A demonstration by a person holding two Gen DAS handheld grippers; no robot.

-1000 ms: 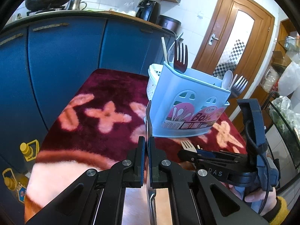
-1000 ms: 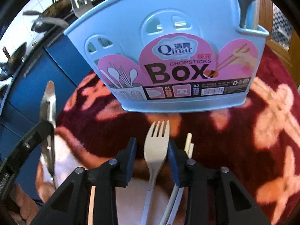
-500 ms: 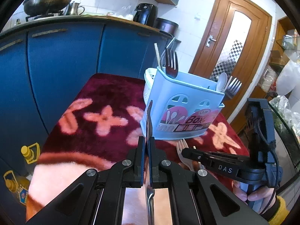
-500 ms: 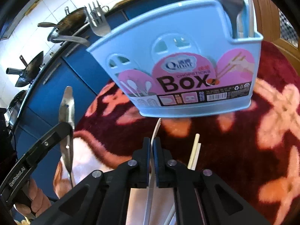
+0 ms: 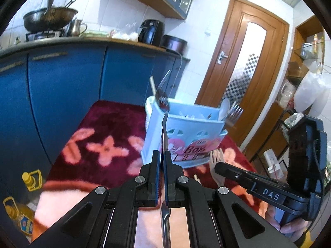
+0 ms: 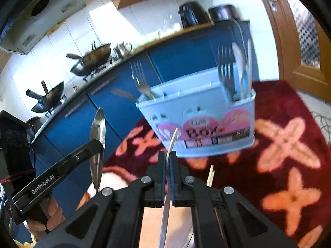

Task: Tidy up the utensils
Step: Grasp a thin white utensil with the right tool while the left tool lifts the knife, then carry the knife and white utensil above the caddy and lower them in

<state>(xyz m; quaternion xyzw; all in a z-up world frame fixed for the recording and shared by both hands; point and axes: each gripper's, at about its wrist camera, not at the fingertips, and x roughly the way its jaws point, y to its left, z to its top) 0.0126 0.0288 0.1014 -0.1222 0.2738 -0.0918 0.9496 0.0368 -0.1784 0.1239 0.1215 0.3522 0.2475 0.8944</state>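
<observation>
A light blue chopsticks box [image 5: 186, 136] stands on the red flowered cloth [image 5: 107, 128] and holds forks and a white spoon. It also shows in the right wrist view [image 6: 204, 124]. My left gripper [image 5: 162, 165] is shut on a steel spoon [image 5: 164, 128] seen edge-on, held above the cloth in front of the box; its bowl shows in the right wrist view [image 6: 98, 124]. My right gripper [image 6: 168, 165] is shut on a cream plastic fork [image 6: 172, 142], lifted off the cloth; its tines show in the left wrist view [image 5: 216, 161].
Loose chopsticks [image 6: 210, 175] lie on the cloth near the box. Blue cabinets [image 5: 62, 86] with woks [image 5: 49, 20] on the counter stand behind. A wooden door [image 5: 244, 66] is at the right. Oil bottles [image 5: 18, 217] stand on the floor at the left.
My right gripper shut on the cream fork, turned it edge-on and lifted it off the cloth. Both grippers rose and drew back from the box.
</observation>
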